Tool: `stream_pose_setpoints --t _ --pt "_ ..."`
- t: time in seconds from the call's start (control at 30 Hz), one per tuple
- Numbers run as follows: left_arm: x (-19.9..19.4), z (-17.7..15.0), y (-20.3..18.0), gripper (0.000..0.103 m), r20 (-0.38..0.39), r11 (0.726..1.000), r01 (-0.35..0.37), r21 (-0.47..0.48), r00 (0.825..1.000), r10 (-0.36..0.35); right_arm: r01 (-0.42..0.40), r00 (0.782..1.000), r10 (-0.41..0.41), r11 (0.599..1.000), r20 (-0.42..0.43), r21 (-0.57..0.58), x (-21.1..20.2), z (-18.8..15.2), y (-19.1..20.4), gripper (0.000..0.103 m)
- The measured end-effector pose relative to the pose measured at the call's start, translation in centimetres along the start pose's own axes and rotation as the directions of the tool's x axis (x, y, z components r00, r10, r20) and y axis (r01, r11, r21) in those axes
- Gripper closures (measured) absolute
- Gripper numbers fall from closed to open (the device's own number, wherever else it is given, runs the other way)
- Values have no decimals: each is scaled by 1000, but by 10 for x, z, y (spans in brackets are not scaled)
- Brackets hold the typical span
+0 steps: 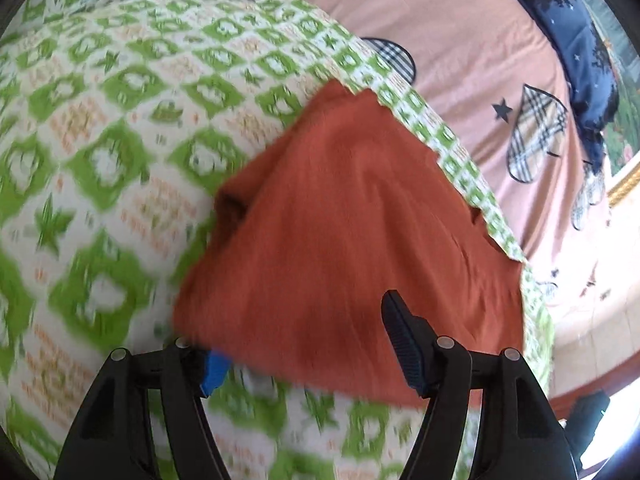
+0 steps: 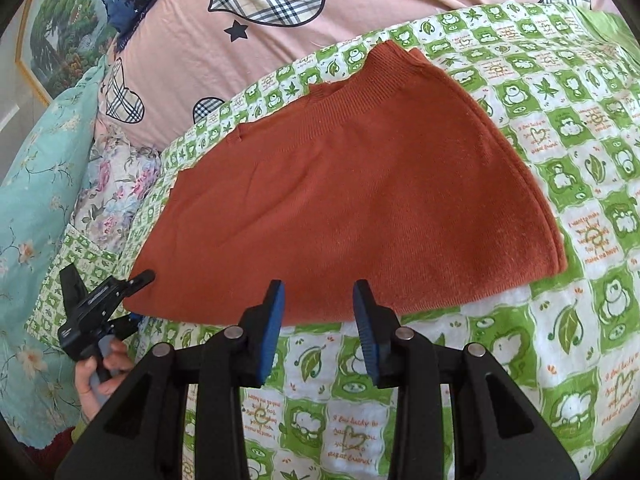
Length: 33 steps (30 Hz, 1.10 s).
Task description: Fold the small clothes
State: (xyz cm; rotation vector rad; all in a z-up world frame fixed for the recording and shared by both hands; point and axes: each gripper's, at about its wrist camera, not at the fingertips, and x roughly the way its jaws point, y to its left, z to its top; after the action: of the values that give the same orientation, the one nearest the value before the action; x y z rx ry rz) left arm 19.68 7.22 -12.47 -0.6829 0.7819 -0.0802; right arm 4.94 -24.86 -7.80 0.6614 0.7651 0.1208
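Observation:
A rust-orange knit garment (image 2: 352, 200) lies flat and folded on a green-and-white frog-print cloth (image 2: 560, 340). In the left wrist view the garment (image 1: 344, 216) fills the middle, blurred by motion. My left gripper (image 1: 308, 340) is open, its jaws wide apart astride the garment's near corner; the left finger sits under the cloth's edge. It also shows in the right wrist view (image 2: 134, 300) at the garment's left corner, held by a hand. My right gripper (image 2: 318, 300) is open and empty, just short of the garment's near edge.
The frog-print cloth covers a bed with a pink sheet (image 2: 200, 40) printed with plaid hearts. A dark blue pillow (image 1: 576, 60) lies at the far side. A turquoise floral quilt (image 2: 32, 200) and a floral cloth (image 2: 116, 176) lie left of the garment.

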Motion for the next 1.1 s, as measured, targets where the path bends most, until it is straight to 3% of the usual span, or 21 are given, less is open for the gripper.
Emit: stream_pose_setpoints --t 0.07,0.13,0.2,0.3,0.47,0.53,0.63,0.7,0.8,0.87,0.93,1.03,1.1 --pt "5 8 -4 37 13 1000 -28 3 1000 28 -12 1000 12 1000 -3 -2 3 8 -1 66" --pt "8 15 -10 46 23 998 -56 16 998 55 -24 1000 24 1000 -4 -3 5 16 -3 66" --pt "11 20 -17 83 12 998 -49 45 999 49 -49 999 49 999 -14 5 8 28 -7 66" --pt "2 23 -36 91 38 994 -41 101 999 37 -77 997 77 997 -30 6 12 47 -12 66" --pt "-20 11 -105 93 106 961 8 275 994 -38 -188 979 191 981 -73 51 22 77 -20 66" --pt "-20 0 -136 93 109 932 27 360 992 -70 -206 973 211 977 -96 60 29 88 -20 66" --pt "-3 -27 -179 92 91 869 3 494 994 -55 -242 957 250 968 -147 71 45 100 -15 59" --pt "20 -50 -198 92 76 816 -37 577 997 -8 -258 947 268 963 -176 78 60 105 -10 40" --pt "53 -82 -209 92 72 732 -107 673 994 79 -278 931 283 959 -229 55 81 111 4 37" --pt "64 -95 -207 92 80 693 -131 708 991 106 -293 918 294 955 -266 43 100 116 13 33" --pt "64 -99 -206 92 93 680 -137 720 990 102 -295 908 295 954 -299 46 122 122 20 31" --pt "60 -95 -202 92 77 693 -109 713 994 78 -322 884 320 945 -340 52 153 132 37 31" --pt "60 -95 -202 92 76 682 -111 723 994 81 -333 881 318 943 -350 19 171 141 53 31"
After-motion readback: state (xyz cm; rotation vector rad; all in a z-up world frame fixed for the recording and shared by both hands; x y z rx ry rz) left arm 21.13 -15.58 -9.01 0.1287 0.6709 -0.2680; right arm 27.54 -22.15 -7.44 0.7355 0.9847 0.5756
